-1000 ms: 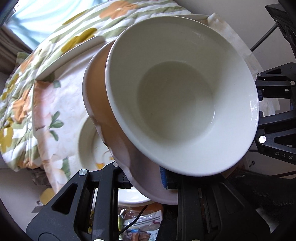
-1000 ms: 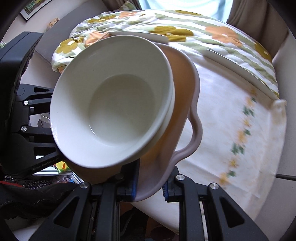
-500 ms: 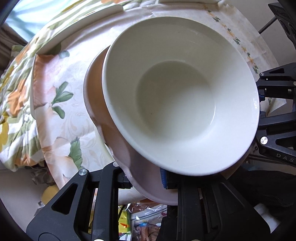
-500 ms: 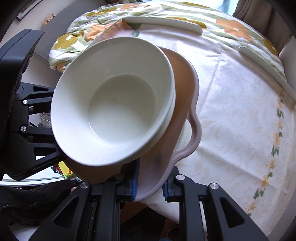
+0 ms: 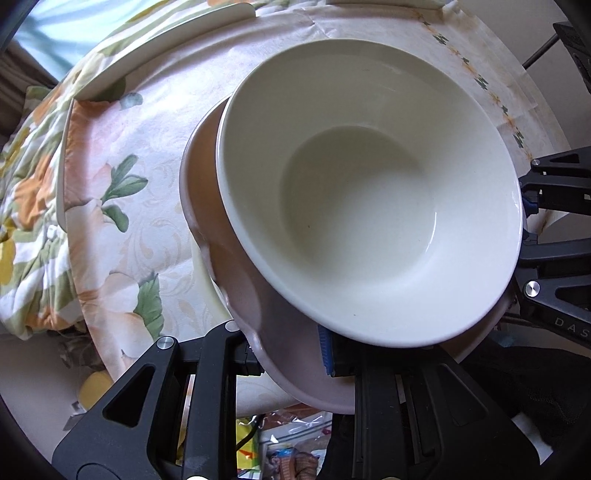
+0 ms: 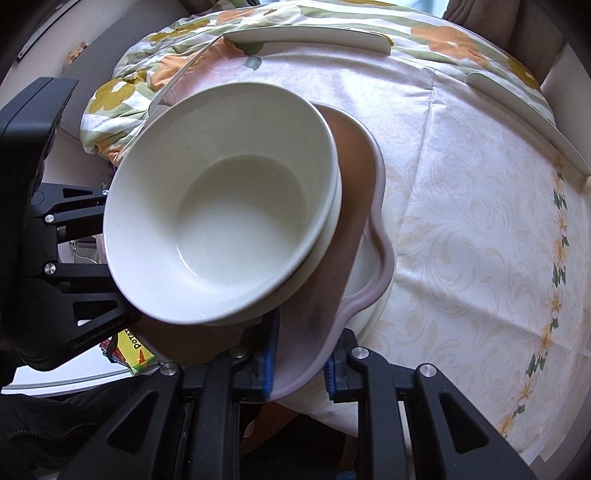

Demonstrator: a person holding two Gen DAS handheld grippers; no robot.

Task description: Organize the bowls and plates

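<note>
A cream bowl sits on a pinkish-brown plate with a wavy rim; both are held tilted over a round table with a floral cloth. My left gripper is shut on the plate's near rim. My right gripper is shut on the opposite rim of the same plate. The bowl seems to rest on a second cream dish beneath it in the right wrist view. A white plate lies on the table under the held stack.
White chair backs ring the far side of the table, with a flowered quilt behind them. Packets lie on the floor below the table edge. The floral cloth stretches to the right.
Both grippers have carried the plate and bowl forward over the table. More of the cloth shows, and the white plate below has slid beneath the stack.
</note>
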